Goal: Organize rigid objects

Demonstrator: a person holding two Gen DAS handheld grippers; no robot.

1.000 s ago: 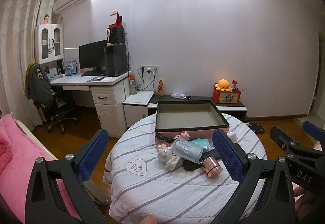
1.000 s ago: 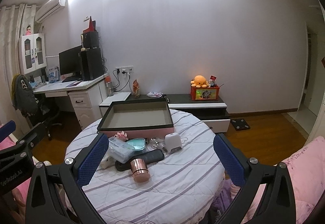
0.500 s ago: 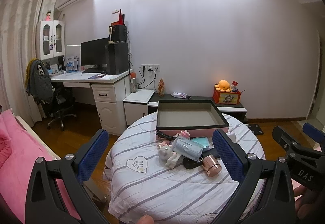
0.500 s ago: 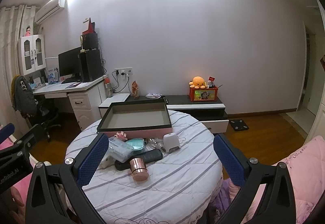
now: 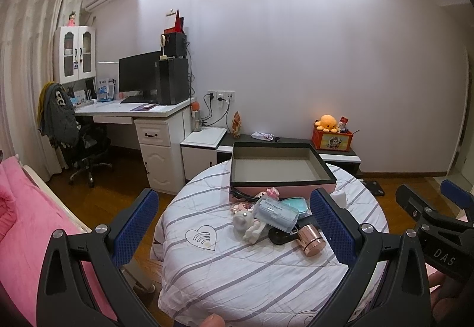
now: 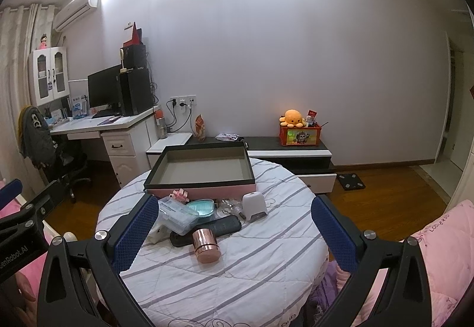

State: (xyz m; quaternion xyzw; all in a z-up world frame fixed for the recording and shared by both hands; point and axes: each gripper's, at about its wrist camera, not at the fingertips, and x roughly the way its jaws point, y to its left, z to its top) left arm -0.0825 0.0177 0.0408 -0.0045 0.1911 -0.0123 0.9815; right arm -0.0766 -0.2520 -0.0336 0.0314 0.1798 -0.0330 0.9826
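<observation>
A round table [image 5: 237, 276] [image 6: 266, 261] with a striped white cloth holds a pile of small objects. An empty pink box with a dark rim [image 5: 281, 170] [image 6: 204, 167] sits at the far side. In front of it lie a clear plastic case [image 5: 275, 213] [image 6: 177, 214], a teal case [image 6: 201, 207], a white figurine [image 5: 248, 226], a black remote [image 6: 219, 227], a copper cylinder [image 5: 311, 239] [image 6: 206, 244] and a white device [image 6: 254, 205]. My left gripper [image 5: 237, 223] and right gripper [image 6: 234, 226] hang open above the near side, holding nothing.
A pink bed [image 5: 26, 226] lies at the left and pink bedding [image 6: 429, 261] at the right. Behind the table are a white desk with a monitor [image 5: 139, 81], an office chair [image 5: 83, 146], a low cabinet [image 6: 296, 152] with an orange plush, and wooden floor [image 6: 385, 187].
Both grippers have drifted slightly; the room view shifted a little downward and the table looks marginally farther. Nothing on the table moved and both grippers stayed open.
</observation>
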